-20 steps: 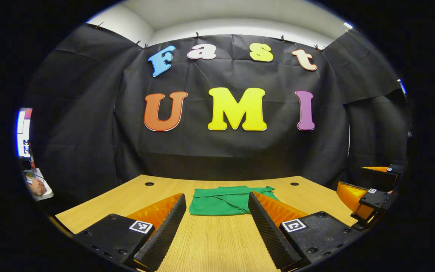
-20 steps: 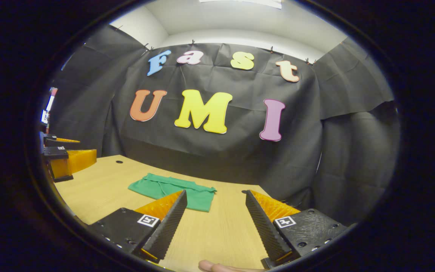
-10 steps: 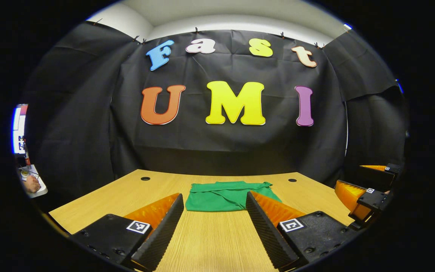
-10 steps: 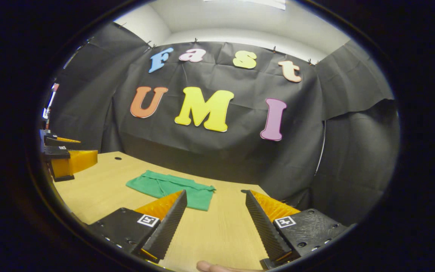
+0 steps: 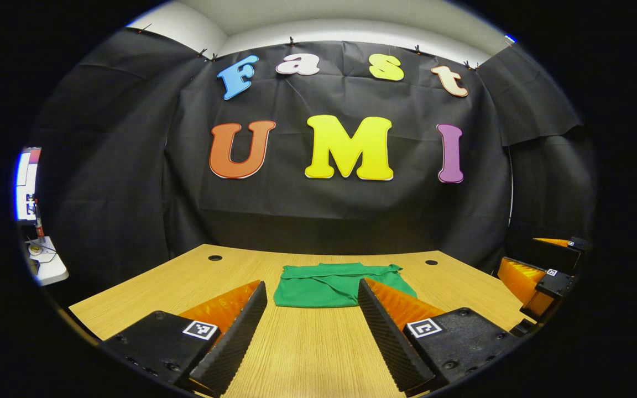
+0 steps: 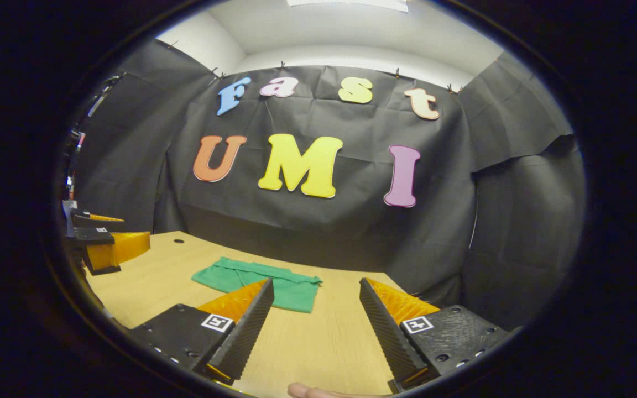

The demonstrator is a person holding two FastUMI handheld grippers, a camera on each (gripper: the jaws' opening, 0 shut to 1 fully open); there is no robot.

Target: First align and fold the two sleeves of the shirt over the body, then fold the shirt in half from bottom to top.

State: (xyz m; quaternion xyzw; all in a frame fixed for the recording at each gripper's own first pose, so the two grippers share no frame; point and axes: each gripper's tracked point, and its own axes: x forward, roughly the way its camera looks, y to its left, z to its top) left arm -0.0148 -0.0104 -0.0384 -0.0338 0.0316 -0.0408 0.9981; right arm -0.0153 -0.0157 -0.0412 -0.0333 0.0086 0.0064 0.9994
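The green shirt (image 5: 336, 285) lies folded flat on the wooden table (image 5: 307, 354), toward its far edge. Both the left gripper (image 5: 312, 331) and the right gripper (image 6: 313, 326) hover above the table short of it, fingers spread wide and holding nothing.

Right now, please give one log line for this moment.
shirt: folded, on table | left gripper: open | right gripper: open | contact: none

The left gripper view is taken low over the wooden table (image 5: 307, 354), facing the black back wall (image 5: 340, 215) squarely, with the green shirt (image 5: 329, 284) seen ahead between its fingers. The right gripper view is taken from farther right, angled leftward, with the shirt (image 6: 257, 279) seen left of centre. Table, shirt and wall are shared by the 2 views.
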